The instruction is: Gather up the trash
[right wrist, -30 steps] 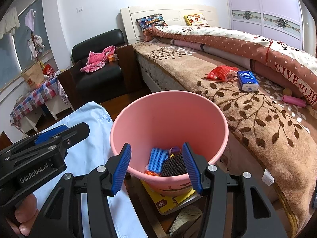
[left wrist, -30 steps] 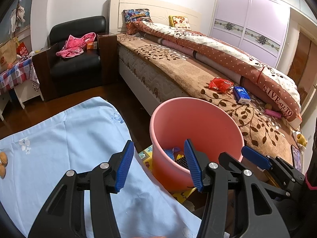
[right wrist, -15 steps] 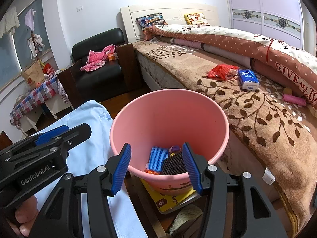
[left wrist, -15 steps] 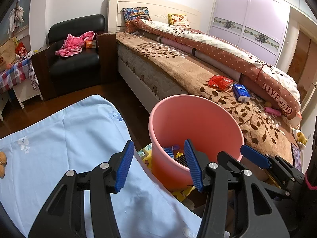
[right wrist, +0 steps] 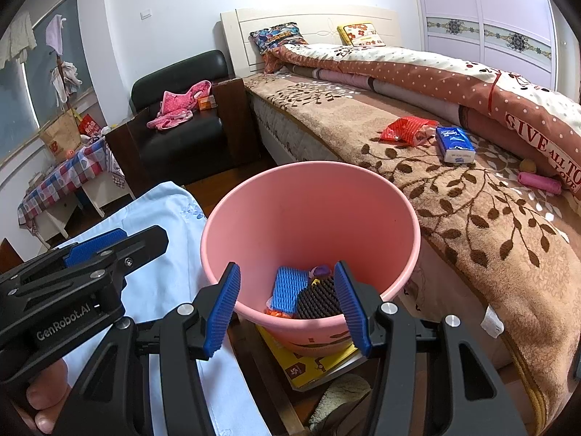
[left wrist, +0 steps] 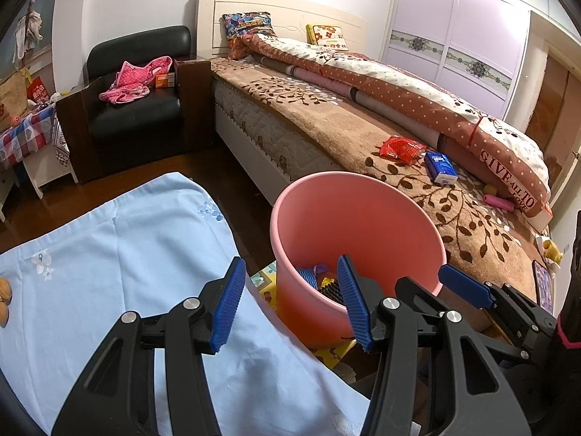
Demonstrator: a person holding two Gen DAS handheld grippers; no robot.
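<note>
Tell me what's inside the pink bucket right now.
Inside the pink bucket: a blue foam net, a dark ribbed piece, something purple and orange scraps. Anything beneath them is hidden.

A plain pink bucket (right wrist: 312,218) holds a blue ribbed piece (right wrist: 288,287) and a dark brown ribbed one (right wrist: 319,299). The bed cover (right wrist: 472,210) is tan with dark brown leaves; on it lie a red wrapper (right wrist: 405,129) and a blue-and-white tissue pack (right wrist: 455,143). The cloth (left wrist: 109,254) is pale blue with small flowers.
</note>
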